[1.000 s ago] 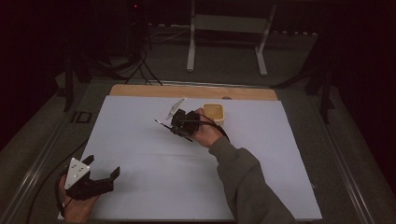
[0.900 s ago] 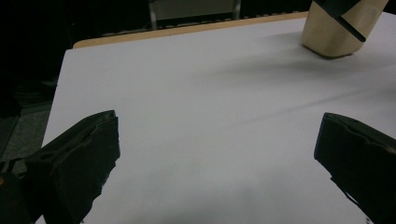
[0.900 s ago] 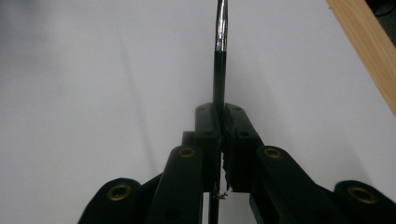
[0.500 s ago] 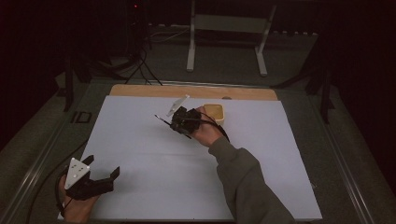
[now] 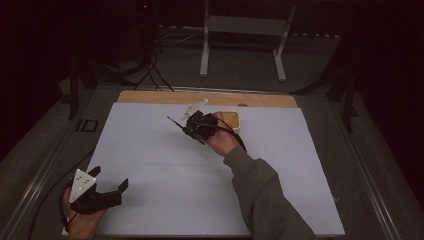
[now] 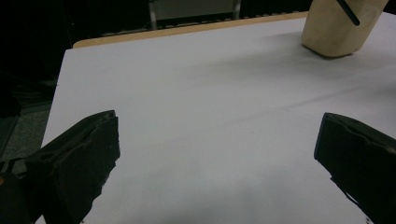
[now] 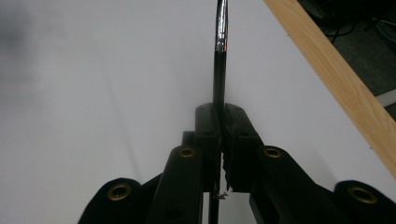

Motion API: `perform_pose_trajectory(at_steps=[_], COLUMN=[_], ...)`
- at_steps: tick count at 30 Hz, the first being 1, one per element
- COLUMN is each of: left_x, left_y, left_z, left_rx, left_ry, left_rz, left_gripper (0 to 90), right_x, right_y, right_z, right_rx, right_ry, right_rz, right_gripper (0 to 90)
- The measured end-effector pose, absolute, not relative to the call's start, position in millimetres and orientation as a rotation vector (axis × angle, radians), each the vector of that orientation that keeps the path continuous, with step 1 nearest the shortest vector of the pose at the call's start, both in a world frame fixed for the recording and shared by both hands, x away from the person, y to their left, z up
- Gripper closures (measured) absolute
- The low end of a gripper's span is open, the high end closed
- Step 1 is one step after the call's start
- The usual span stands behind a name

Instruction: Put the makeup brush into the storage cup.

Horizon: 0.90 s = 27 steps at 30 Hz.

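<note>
Broadly, the bench is covered by a white sheet, with a strip of bare light wood showing along its far edge; no brand, label or readable writing shows on anything in these views. On the far part of the sheet, right of the middle, stands a small tan wooden holder, which the left gripper view shows at its upper right corner with a dark rod standing in it. The right hand-held gripper, carried by a hand in a grey-green sleeve, sits just left of that holder with its jaws clenched on a thin utensil: the right gripper view shows a black handle pinched between the pads and running forward into a shiny metal shaft over the white sheet. In the high view the handle's dark end sticks out to the left of the gripper. The left hand-held gripper rests at the near left corner of the sheet with its jaws spread wide and nothing between them. Compared with a second ago, the right gripper and its utensil have drifted slightly to the left of the holder, while the left gripper stays where it was and as wide as before.
</note>
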<state>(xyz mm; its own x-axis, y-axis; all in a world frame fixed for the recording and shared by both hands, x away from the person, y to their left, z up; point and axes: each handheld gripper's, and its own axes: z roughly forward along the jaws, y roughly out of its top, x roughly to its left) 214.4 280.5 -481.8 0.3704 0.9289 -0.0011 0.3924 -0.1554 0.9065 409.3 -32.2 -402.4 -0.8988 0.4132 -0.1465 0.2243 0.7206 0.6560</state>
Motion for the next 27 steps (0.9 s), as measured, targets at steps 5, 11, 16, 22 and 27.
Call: perform_pose_trajectory(at_steps=[5, 11, 16, 22, 27], left_x=[214.5, 214.6, 214.5, 214.4, 214.3], left_y=[280.4, 280.4, 280.5, 280.6, 280.6], left_z=[-481.8, -481.9, -481.9, -481.8, -481.7], left_rx=[1.729, 1.730, 1.729, 1.727, 1.727], left_ry=[1.173, 1.173, 1.173, 1.173, 1.173], left_rz=[0.746, 0.746, 0.746, 0.746, 0.747], left_gripper=[1.4, 1.4, 1.4, 1.4, 1.4], right_x=[410.2, 411.5, 412.4, 413.3, 413.7], right_y=[-35.7, -39.0, -41.5, -44.1, -45.9], right_z=[-399.3, -396.4, -394.9, -392.6, -390.9], right_rx=[0.527, 0.543, 0.558, 0.577, 0.591], right_ry=[2.613, 2.589, 2.564, 2.540, 2.518], right_rz=[0.976, 0.999, 1.013, 1.034, 1.050], right_gripper=[85.2, 85.2, 85.2, 85.2, 85.2])
